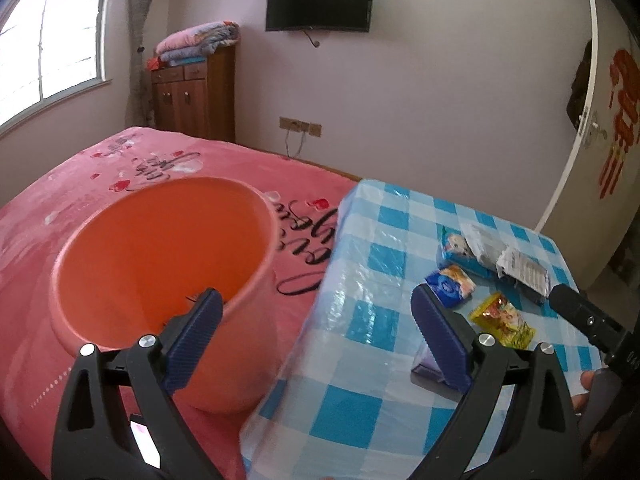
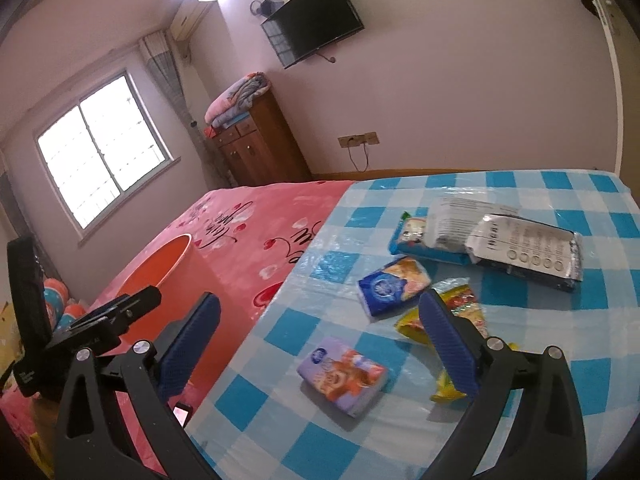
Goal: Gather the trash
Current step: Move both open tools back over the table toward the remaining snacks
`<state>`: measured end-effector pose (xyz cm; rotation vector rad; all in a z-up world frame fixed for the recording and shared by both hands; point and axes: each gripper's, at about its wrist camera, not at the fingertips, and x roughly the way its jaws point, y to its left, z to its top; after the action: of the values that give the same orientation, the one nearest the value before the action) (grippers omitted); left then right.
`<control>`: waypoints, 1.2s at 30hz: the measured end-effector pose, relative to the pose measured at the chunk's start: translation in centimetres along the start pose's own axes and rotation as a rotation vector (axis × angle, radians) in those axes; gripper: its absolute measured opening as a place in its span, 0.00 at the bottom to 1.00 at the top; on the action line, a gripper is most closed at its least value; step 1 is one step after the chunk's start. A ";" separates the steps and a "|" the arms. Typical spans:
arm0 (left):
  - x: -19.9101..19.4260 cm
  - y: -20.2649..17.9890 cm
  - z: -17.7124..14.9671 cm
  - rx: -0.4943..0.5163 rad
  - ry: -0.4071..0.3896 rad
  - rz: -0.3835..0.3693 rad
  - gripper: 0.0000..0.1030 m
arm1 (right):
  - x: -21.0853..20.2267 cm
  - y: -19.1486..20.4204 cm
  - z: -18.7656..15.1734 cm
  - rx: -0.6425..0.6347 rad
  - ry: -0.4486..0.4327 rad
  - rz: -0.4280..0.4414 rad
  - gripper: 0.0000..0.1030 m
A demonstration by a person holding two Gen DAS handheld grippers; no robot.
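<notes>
Right wrist view: right gripper (image 2: 320, 344) gapes wide, holding nothing, above a purple packet (image 2: 342, 376) near the checked cloth's (image 2: 280, 420) front edge. Left gripper (image 1: 316, 336) likewise spread, empty, beside the orange bin (image 1: 160, 248).

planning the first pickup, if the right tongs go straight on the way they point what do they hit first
Probably the purple tissue pack on the checked cloth, lying between the open right tongs; depth is unclear.
</notes>
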<state>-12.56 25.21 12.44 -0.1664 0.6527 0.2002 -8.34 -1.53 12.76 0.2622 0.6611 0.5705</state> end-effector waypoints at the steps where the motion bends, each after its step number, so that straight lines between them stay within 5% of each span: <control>1: 0.1 -0.3 -0.1 0.004 0.005 -0.002 0.93 | -0.1 -0.4 -0.1 0.006 -0.001 -0.001 0.95; 24: 3.8 -9.9 -1.9 0.185 0.086 -0.084 0.93 | -2.5 -9.0 -1.1 0.099 -0.041 -0.068 0.95; 36: 7.8 -14.8 -1.4 0.298 0.170 -0.126 0.93 | -0.4 -12.4 -2.5 0.129 0.074 -0.090 0.95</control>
<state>-3.89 11.64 7.88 0.0629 0.8304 -0.0339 -5.07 -11.71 6.11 0.3316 0.7789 0.4539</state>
